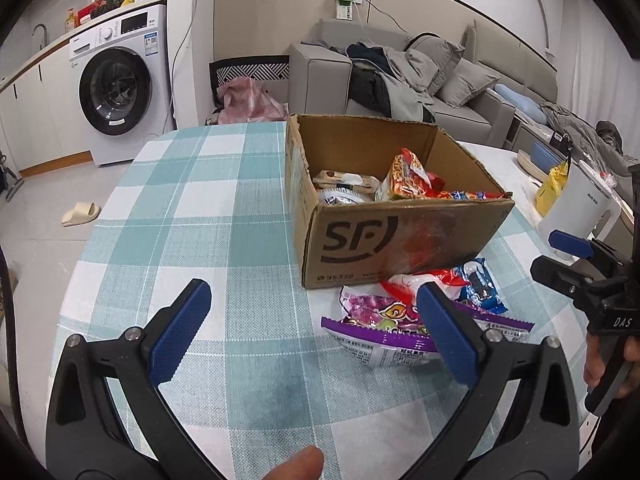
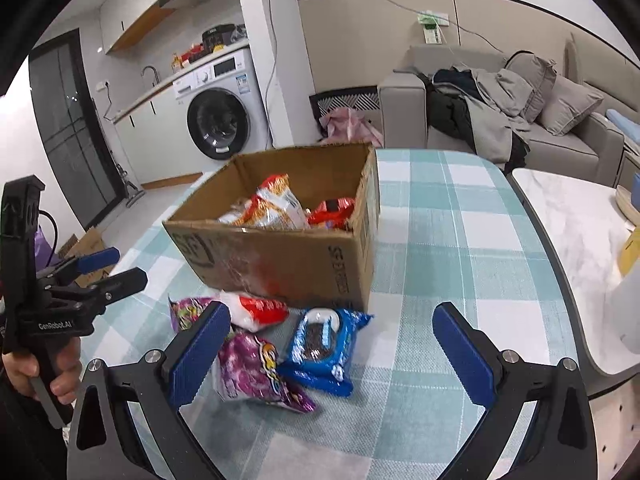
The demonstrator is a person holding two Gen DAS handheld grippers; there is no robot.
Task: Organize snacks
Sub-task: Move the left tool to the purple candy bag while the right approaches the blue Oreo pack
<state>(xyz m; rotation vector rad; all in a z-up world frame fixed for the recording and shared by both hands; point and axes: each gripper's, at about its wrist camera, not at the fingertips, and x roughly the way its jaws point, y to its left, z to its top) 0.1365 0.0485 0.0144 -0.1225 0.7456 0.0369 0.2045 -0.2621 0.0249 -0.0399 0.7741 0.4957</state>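
An open cardboard box stands on the checked tablecloth and holds several snack packs, among them an orange-red bag. In front of it lie a purple snack bag, a blue cookie pack and a red-white pack. My left gripper is open and empty, just left of the purple bag. My right gripper is open and empty, its fingers either side of the blue pack. The other gripper shows at each view's edge.
A white kettle and a yellow bag stand at the table's right. A second white table adjoins on the right. A sofa, a washing machine and a slipper lie beyond the table.
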